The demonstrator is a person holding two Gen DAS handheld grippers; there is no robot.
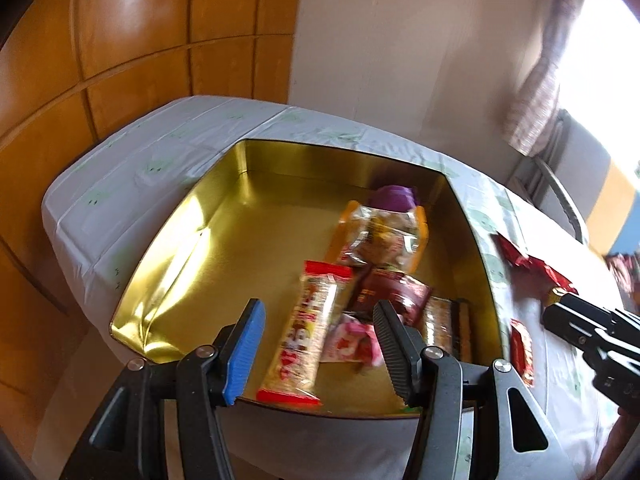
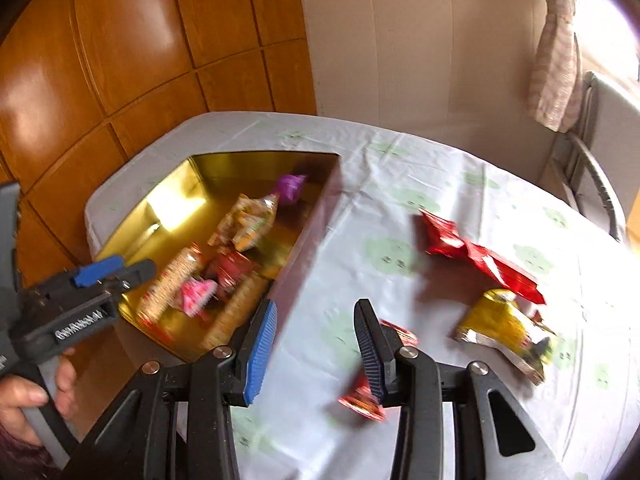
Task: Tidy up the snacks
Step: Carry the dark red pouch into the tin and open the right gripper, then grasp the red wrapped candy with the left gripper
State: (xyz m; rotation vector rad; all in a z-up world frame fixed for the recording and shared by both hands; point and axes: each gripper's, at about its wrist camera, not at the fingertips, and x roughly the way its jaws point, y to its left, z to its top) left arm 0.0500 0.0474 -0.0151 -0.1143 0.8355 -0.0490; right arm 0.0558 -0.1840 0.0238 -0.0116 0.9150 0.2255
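A gold tin [image 1: 192,240] stands on the table and holds several snacks: a long red-ended bar [image 1: 308,320], a pink packet [image 1: 352,340], a dark red pouch [image 1: 392,288], an orange-edged clear bag [image 1: 380,236] and a purple sweet [image 1: 394,196]. My left gripper [image 1: 318,306] hangs open over the tin's near side with nothing in it. To the right of the tin, my right gripper [image 2: 316,304] is open above the cloth, its jaws empty. A small red packet [image 2: 362,398] lies on the cloth under its right finger. Red packets [image 2: 480,256] and a yellow packet [image 2: 504,328] lie further right.
The table wears a white cloth [image 2: 400,200] with green prints. Wooden panelling [image 2: 120,60] is behind it on the left, a pale wall behind. A chair back [image 2: 600,184] and a curtain [image 2: 556,52] stand at the right. A hand [image 2: 24,400] holds the left gripper's handle.
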